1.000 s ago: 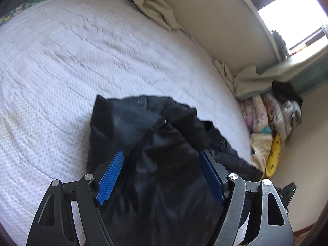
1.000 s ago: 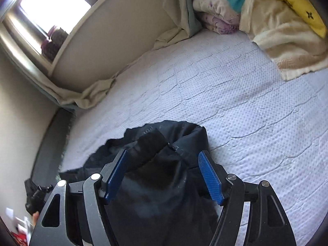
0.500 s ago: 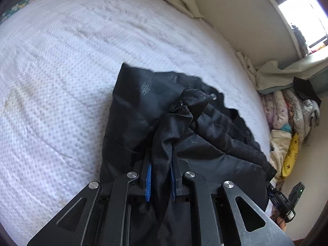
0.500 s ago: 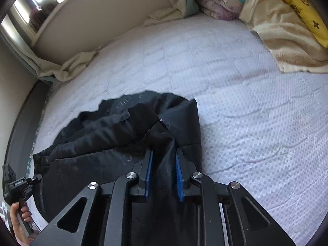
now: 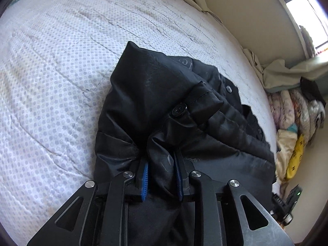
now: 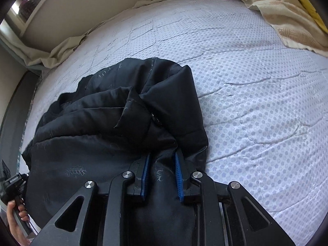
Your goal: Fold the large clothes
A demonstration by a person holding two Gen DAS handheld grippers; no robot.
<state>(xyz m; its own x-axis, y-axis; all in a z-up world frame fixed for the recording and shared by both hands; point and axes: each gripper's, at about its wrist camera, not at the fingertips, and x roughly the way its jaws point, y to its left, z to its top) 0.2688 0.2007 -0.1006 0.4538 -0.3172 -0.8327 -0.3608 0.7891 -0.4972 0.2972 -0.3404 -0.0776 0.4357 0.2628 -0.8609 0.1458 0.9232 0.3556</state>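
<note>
While the black jacket (image 5: 164, 106) lies bunched on the white bedspread (image 5: 51, 86), glossy and creased with a button showing, the left gripper (image 5: 161, 174) and right gripper (image 6: 162, 176), jaws just eased slightly, each pinch a fold. Bare bedspread stretches beyond its far edge.

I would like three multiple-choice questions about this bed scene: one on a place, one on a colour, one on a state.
1. Where does the black jacket lie?
A. on the white mattress
B. on the floor
C. on a chair

2. What colour are the gripper pads?
A. red
B. blue
C. green

3. How do the left gripper and right gripper stand?
A. both wide open
B. only one holds fabric
C. both closed on jacket fabric

Answers: 1 A, dotted mattress surrounds the jacket. 2 B, blue ribbed pads show. 3 C, fabric is pinched between both pairs of jaws, which just eased slightly open.
</note>
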